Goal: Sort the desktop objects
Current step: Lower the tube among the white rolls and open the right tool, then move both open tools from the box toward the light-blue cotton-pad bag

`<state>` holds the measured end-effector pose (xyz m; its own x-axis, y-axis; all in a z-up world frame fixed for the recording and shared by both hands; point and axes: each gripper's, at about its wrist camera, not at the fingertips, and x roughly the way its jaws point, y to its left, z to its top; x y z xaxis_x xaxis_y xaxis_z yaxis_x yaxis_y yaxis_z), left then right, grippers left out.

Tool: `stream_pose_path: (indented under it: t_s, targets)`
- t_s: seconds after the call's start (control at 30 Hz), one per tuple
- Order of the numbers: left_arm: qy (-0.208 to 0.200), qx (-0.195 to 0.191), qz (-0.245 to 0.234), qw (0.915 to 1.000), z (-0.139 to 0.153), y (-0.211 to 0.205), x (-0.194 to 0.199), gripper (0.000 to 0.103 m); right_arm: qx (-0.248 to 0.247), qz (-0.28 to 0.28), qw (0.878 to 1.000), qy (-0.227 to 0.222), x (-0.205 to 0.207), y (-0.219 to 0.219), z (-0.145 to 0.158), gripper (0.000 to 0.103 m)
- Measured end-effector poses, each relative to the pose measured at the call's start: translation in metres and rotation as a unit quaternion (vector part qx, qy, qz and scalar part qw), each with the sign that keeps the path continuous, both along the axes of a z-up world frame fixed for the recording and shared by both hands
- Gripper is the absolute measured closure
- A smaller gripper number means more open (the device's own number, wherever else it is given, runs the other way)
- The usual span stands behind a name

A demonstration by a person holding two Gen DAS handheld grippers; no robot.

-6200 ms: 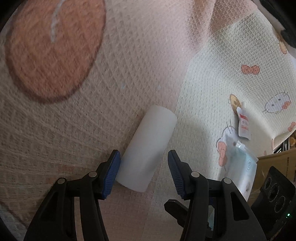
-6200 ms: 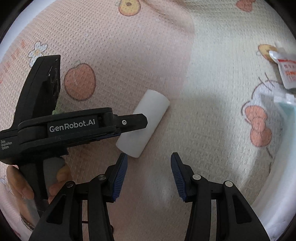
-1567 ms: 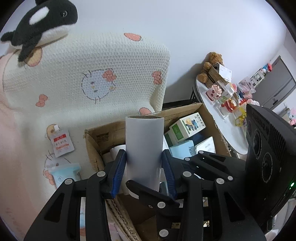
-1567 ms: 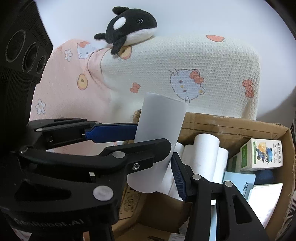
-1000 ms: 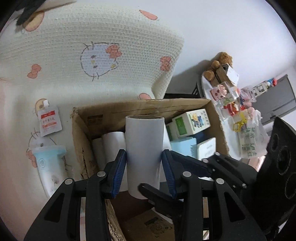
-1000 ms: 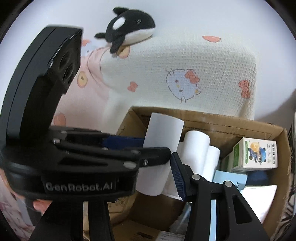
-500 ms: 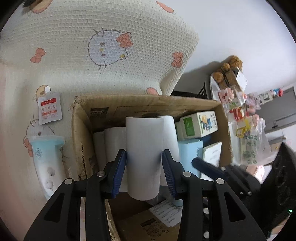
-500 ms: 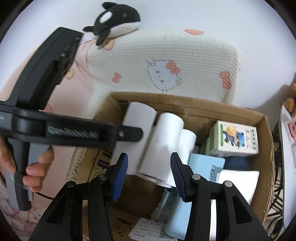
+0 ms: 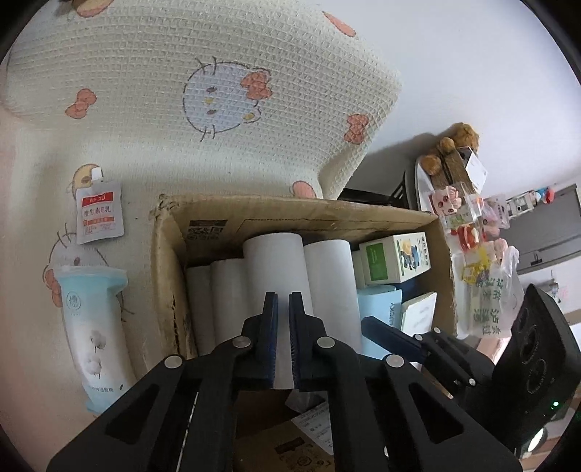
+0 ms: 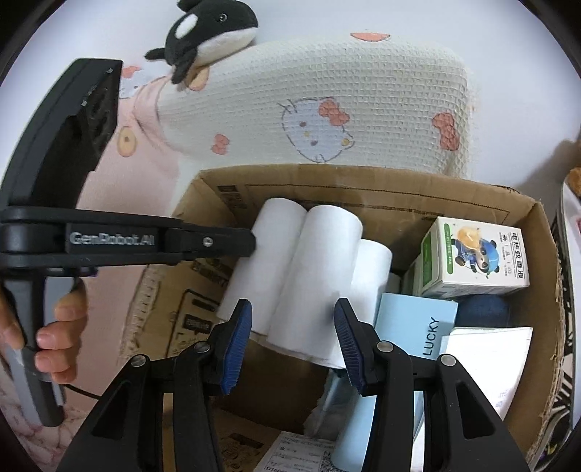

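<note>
here, the scene by parts:
left gripper (image 9: 283, 337): its blue-padded fingers stand nearly together, with only a thin slit between them, and nothing is clamped in that slit; it hovers over the cardboard box (image 9: 165, 261), the tips in front of the white rolls.
right gripper (image 10: 292, 345): fingers wide apart, holding nothing; it hangs above the box, with the near ends of the rolls showing between the pads. whether the pads touch a roll cannot be told.
white paper roll (image 9: 272, 261): lies inside the box, leaning up toward the far wall, packed side by side with other white rolls (image 9: 328, 272); in the right wrist view the rolls (image 10: 316, 268) rest against each other at the box's left part.
box contents: a green-and-white carton (image 10: 475, 257) with a cartoon panda, a pale blue pack (image 10: 417, 326) marked "lucky", white paper.
outside the box: a small red-and-white pouch (image 9: 98, 214) and a light blue packet (image 9: 92, 330) lie on the patterned cloth (image 9: 225, 65) just beside the box's left wall.
plush orca (image 10: 207, 29): sits on top of the cloth-covered hump behind the box.
person's hand (image 10: 54, 337): grips the left tool's handle.
</note>
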<state>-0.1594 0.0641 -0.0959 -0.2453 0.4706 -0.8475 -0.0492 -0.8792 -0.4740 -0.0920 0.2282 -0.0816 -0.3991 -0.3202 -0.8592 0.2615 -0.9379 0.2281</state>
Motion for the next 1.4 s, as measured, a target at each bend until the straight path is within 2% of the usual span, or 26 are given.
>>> stream_pose_path:
  t_s: [0.13, 0.2, 0.23, 0.3, 0.37, 0.43, 0.5, 0.63, 0.73, 0.93, 1.0, 1.1, 1.27, 1.4]
  targets:
    - [0.003, 0.003, 0.003, 1.0, 0.0, -0.001, 0.0, 0.096, 0.002, -0.006, 1.0, 0.005, 0.002, 0.001, 0.001, 0.059]
    - [0.004, 0.005, 0.002, 1.0, 0.002, -0.002, 0.001, 0.093, -0.002, -0.008, 1.0, 0.014, 0.006, 0.0, 0.007, 0.059]
    - [0.014, 0.002, -0.005, 0.9999, 0.006, -0.001, 0.002, 0.089, -0.009, -0.007, 1.0, 0.021, 0.008, 0.0, 0.011, 0.058]
    - [0.035, -0.015, -0.01, 0.9992, 0.012, 0.0, 0.007, 0.072, -0.008, -0.016, 0.999, 0.028, 0.01, 0.001, 0.017, 0.055]
    - [0.067, -0.039, -0.009, 0.997, 0.023, -0.002, 0.012, 0.063, 0.005, -0.025, 0.999, 0.039, 0.012, 0.0, 0.024, 0.051]
    - [0.089, -0.049, -0.011, 0.9948, 0.031, -0.004, 0.016, 0.058, 0.006, -0.028, 0.998, 0.049, 0.015, -0.001, 0.029, 0.047]
    - [0.112, -0.058, -0.019, 0.9918, 0.041, -0.008, 0.02, 0.047, -0.005, -0.027, 0.998, 0.057, 0.019, -0.004, 0.034, 0.045]
    - [0.171, -0.083, -0.038, 0.9811, 0.052, -0.014, 0.032, 0.043, -0.027, -0.026, 0.996, 0.076, 0.026, -0.012, 0.045, 0.038]
    - [0.193, -0.08, -0.043, 0.977, 0.056, -0.028, 0.038, 0.043, -0.04, -0.032, 0.995, 0.085, 0.027, -0.021, 0.051, 0.037]
    - [0.202, -0.048, 0.019, 0.9781, 0.057, -0.085, 0.044, 0.04, -0.06, -0.036, 0.993, 0.097, 0.032, -0.039, 0.065, 0.031]
    - [0.199, -0.053, 0.042, 0.9777, 0.054, -0.106, 0.045, 0.034, -0.066, -0.032, 0.992, 0.1, 0.032, -0.049, 0.069, 0.029]
    - [0.191, -0.06, 0.073, 0.9771, 0.048, -0.137, 0.047, 0.032, -0.064, -0.03, 0.992, 0.103, 0.029, -0.06, 0.071, 0.021]
    - [0.172, -0.07, 0.139, 0.9728, 0.031, -0.195, 0.057, 0.032, -0.068, -0.017, 0.993, 0.092, 0.018, -0.086, 0.07, 0.021]
    - [0.167, -0.071, 0.168, 0.969, 0.019, -0.229, 0.074, 0.032, -0.064, -0.003, 0.994, 0.092, 0.016, -0.109, 0.067, 0.021]
